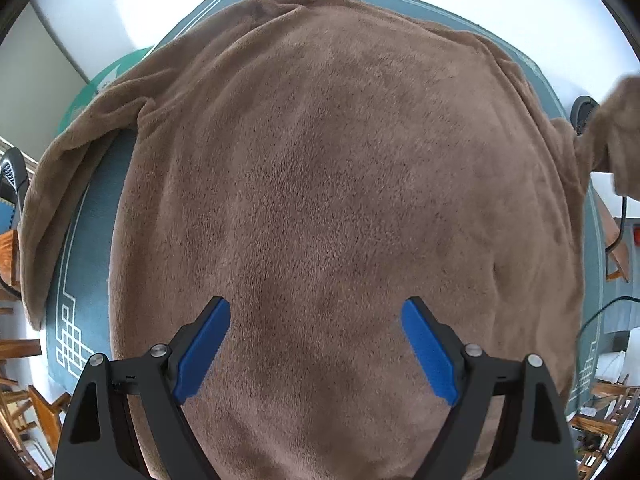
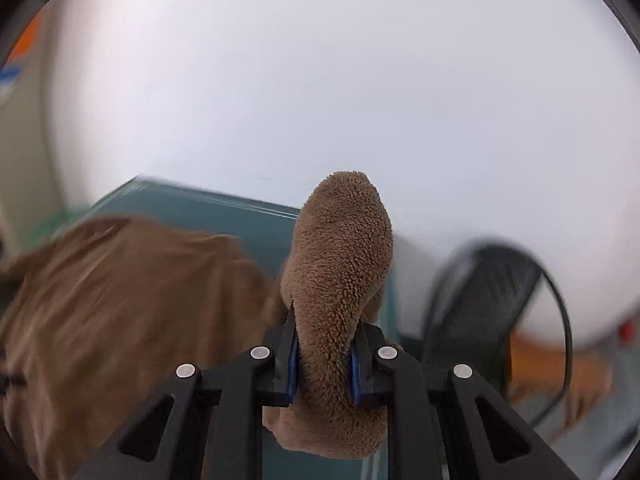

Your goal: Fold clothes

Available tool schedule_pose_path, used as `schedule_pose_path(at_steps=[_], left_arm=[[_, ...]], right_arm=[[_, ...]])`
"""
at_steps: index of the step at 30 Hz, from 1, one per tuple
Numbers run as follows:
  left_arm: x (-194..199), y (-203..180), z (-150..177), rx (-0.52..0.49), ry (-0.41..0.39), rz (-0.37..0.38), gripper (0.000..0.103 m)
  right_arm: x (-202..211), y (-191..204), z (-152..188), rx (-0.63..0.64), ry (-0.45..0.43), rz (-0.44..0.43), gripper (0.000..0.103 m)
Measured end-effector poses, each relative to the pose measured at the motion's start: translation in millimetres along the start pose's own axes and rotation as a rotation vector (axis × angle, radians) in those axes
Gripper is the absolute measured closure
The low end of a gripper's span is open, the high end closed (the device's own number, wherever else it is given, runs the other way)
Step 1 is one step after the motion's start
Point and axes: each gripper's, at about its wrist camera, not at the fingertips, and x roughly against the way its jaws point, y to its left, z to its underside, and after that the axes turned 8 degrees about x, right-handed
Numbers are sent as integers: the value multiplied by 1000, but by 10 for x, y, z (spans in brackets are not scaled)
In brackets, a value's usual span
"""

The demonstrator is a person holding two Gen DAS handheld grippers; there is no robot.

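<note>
Right gripper (image 2: 324, 354) is clamped on the sleeve (image 2: 340, 248), lifted at the right of the fleece top (image 1: 320, 180) spread on the counter (image 1: 92, 208); carry it across taut while the wide-open, empty left gripper (image 1: 316, 344) pins the body.

Lower hem of the brown fleece garment (image 1: 320, 160) cut off at the bottom edge, behind the left gripper (image 1: 316, 344). Most of the teal mat (image 1: 94, 216) hidden beneath it. Smeared by motion in the right wrist view: black chair (image 2: 492, 300), mat edge, garment body. Blue pads (image 2: 354, 376) mostly buried in pinched fleece.
</note>
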Motion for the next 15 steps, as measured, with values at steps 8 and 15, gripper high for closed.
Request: schedule_pose_path(at_steps=[8, 15], left_arm=[[2, 231, -8, 40, 4, 1, 12], [-14, 396, 0, 75, 13, 12, 12]], right_arm=[[-55, 1444, 81, 288, 35, -332, 17], [-8, 1350, 438, -14, 155, -571, 17]])
